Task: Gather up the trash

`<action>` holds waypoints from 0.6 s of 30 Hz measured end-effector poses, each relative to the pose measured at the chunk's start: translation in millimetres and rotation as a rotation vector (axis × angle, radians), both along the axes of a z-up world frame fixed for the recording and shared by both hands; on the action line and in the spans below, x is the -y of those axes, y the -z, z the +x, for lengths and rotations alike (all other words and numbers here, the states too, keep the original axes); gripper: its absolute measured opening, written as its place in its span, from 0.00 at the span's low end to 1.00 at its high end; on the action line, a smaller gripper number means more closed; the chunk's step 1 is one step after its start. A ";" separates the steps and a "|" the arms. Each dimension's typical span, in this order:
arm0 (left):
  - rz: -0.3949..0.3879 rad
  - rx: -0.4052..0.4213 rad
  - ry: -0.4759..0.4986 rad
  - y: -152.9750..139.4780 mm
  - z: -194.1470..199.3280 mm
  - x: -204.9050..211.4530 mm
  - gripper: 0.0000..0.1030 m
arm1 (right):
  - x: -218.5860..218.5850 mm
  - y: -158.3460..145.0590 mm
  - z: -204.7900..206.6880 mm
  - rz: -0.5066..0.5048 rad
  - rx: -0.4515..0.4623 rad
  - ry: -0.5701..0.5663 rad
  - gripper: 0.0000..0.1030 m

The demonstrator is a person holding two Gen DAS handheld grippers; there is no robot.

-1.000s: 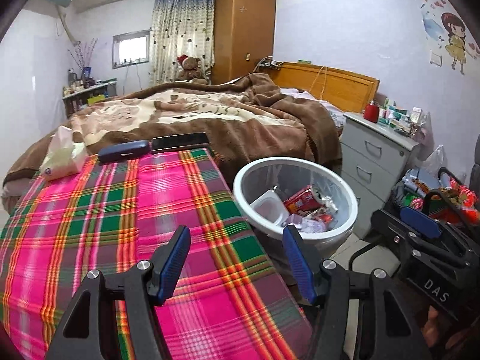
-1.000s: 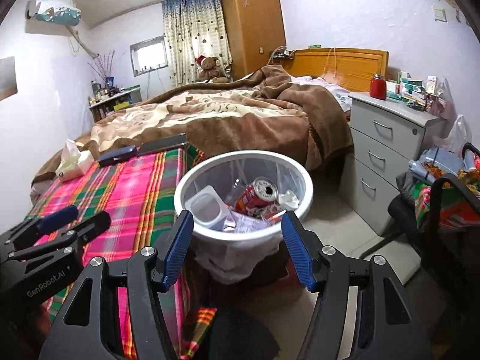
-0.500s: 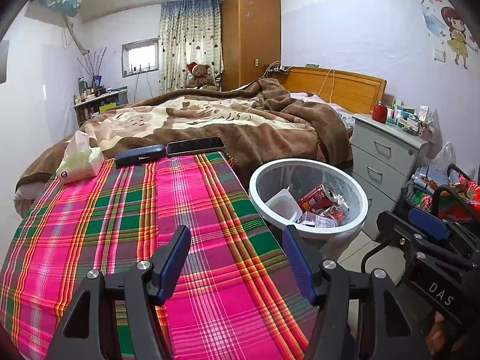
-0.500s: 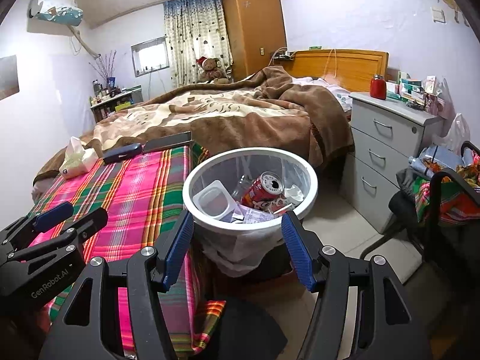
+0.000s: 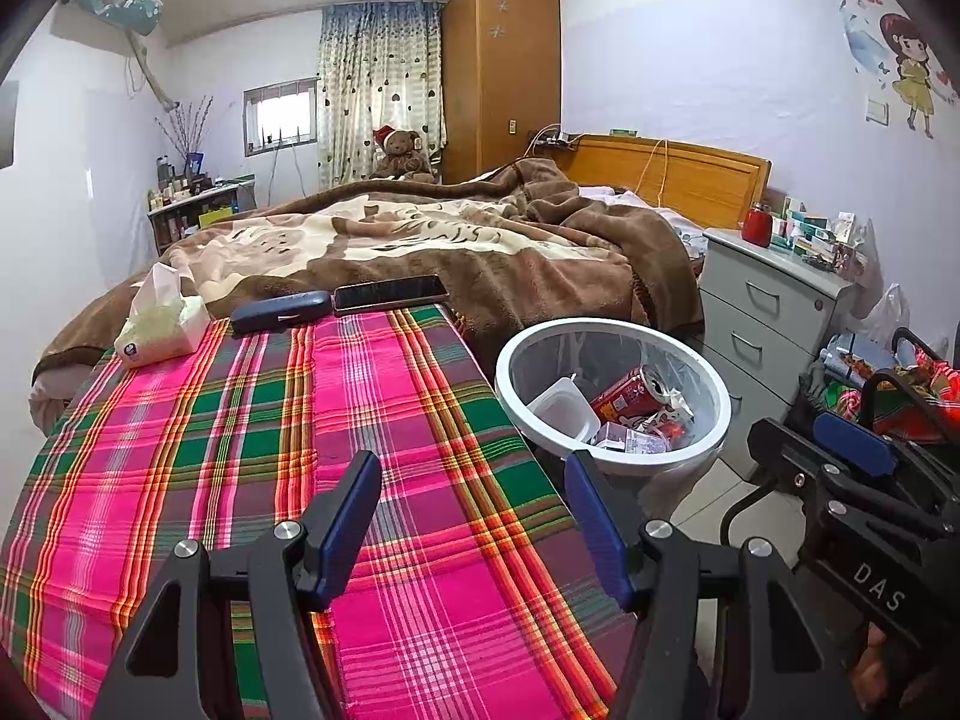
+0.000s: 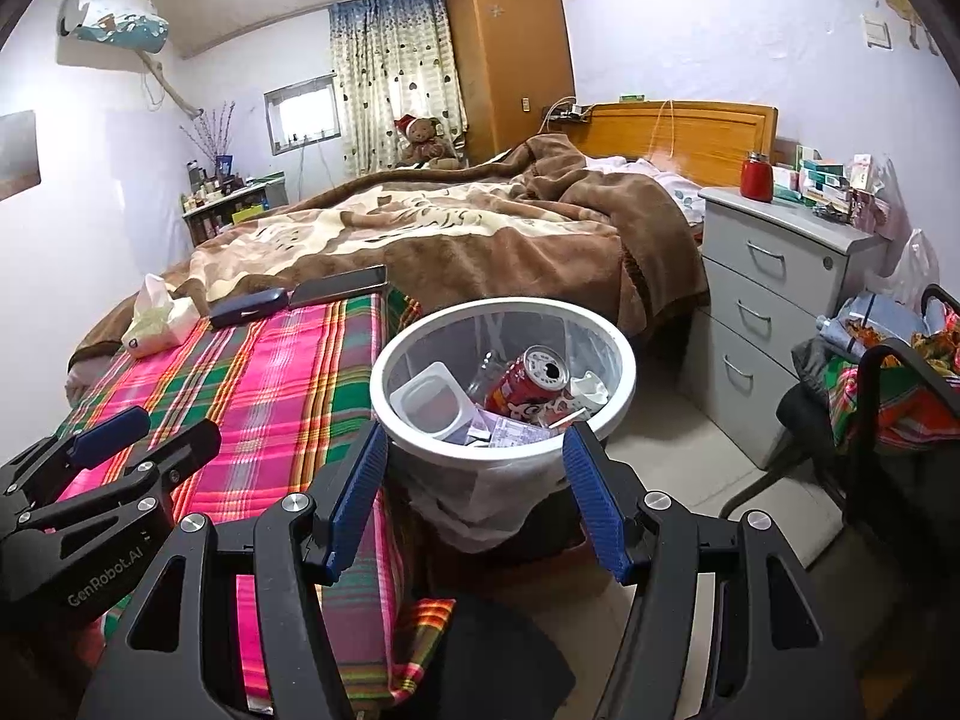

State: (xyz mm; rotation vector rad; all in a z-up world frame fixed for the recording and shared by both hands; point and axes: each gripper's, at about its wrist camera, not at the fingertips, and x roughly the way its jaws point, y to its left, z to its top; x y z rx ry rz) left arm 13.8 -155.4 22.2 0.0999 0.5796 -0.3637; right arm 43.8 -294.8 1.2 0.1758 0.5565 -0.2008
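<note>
Standing beside the surface (image 5: 252, 456), off its 3 o'clock edge: a white bin (image 6: 624, 378) lined with a clear bag (image 6: 498, 498). Lying inside the bin, at its centre: a red can (image 6: 528, 387), mouth pointing toward 1 o'clock. Resting at 9 o'clock of the can: a clear plastic tub (image 6: 429, 399), empty as far as can be told. Sitting at 3 o'clock of the can: a crumpled white scrap (image 6: 591, 387). Lying at 6 o'clock of the can: printed paper (image 6: 516, 435), partly buried. Showing just behind the can: something of clear glass or plastic, too hidden to name.

Hovering over the plaid cloth: left gripper (image 5: 474, 531), jaws parted moderately wide, gripping nothing. Hanging just short of the bin, rim showing between its tips: right gripper (image 6: 474, 498), jaws likewise parted and empty, not touching the rim.

Lying along the far edge of the surface: a tissue pack (image 5: 159, 324) at 10 o'clock, a dark case (image 5: 279, 312) at 12 o'clock, a phone (image 5: 390, 294) touching the case end to end. Standing at 2 o'clock of the bin: a grey drawer unit (image 6: 774, 294), a red jar (image 6: 756, 177) and small boxes on top.
</note>
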 end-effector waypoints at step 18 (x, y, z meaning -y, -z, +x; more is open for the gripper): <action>-0.002 -0.003 -0.001 1.0 -0.3 0.9 0.62 | -0.1 -1.4 -0.9 0.002 -0.006 -0.001 0.61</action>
